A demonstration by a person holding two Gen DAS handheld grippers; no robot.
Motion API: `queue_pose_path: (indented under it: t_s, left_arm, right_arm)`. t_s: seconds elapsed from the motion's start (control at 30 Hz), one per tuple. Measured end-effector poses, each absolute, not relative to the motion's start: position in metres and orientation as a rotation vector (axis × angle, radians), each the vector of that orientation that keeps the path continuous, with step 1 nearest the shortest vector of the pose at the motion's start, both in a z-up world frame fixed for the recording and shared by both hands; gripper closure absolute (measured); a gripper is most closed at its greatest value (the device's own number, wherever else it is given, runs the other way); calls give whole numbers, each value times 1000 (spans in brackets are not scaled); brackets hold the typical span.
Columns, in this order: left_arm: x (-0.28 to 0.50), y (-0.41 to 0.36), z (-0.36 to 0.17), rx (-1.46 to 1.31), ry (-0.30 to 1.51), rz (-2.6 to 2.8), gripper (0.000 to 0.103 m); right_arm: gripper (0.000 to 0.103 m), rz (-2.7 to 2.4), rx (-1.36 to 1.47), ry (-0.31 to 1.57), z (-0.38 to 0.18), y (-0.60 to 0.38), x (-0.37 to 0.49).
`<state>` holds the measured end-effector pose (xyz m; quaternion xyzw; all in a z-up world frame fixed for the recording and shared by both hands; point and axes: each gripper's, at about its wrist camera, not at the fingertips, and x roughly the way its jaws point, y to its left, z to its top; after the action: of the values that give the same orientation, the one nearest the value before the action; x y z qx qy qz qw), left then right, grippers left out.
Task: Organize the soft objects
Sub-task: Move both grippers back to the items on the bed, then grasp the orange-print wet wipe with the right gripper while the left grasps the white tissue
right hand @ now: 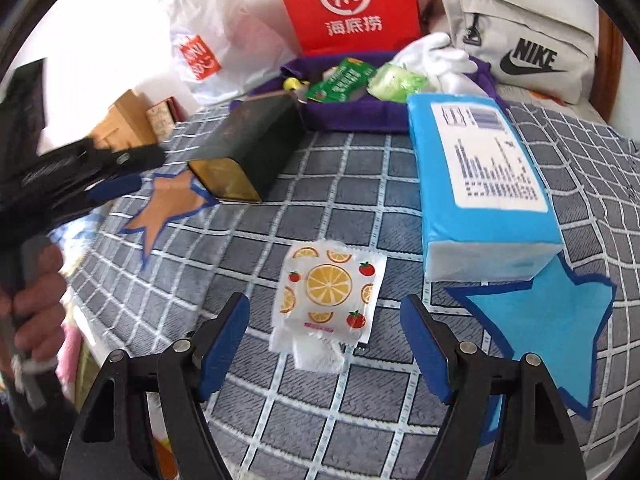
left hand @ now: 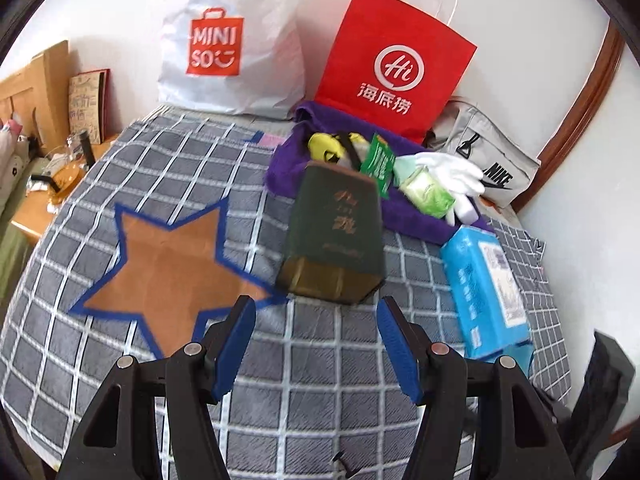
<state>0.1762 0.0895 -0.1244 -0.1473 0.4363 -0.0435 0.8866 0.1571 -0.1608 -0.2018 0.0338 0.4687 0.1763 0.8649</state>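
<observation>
My left gripper (left hand: 316, 312) is open and empty, just short of a dark green box (left hand: 336, 236) lying beside a brown star mat (left hand: 172, 256). My right gripper (right hand: 326, 312) is open, its fingers either side of a small fruit-print tissue pack (right hand: 328, 300) lying on the checked cloth. A blue tissue pack (right hand: 484, 184) lies partly on a blue star mat (right hand: 552, 320); it also shows in the left wrist view (left hand: 488, 288). A purple tray (right hand: 352, 116) holds a green packet (right hand: 340, 80), a green wipes pack (right hand: 394, 82) and white gloves (right hand: 436, 56).
A red paper bag (left hand: 396, 68), a white Miniso bag (left hand: 232, 44) and a grey Nike bag (left hand: 484, 156) stand against the wall. A wooden desk (left hand: 40, 204) with clutter lies left of the bed. The left gripper body (right hand: 72, 172) crosses the right wrist view.
</observation>
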Motion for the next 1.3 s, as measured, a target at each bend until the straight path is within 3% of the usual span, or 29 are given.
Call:
queue_pose_path:
  t_s: [0.43, 0.57, 1.3]
  left_arm:
    - [153, 97, -158, -322, 964, -119, 42]
    - [153, 90, -161, -305, 980, -133, 42]
    - [147, 16, -176, -231, 1055, -209, 42]
  right_arm:
    - [22, 299, 92, 1002, -229, -144, 183]
    - [43, 332, 76, 990, -226, -140, 179]
    - [45, 334, 155, 857, -189, -224, 111]
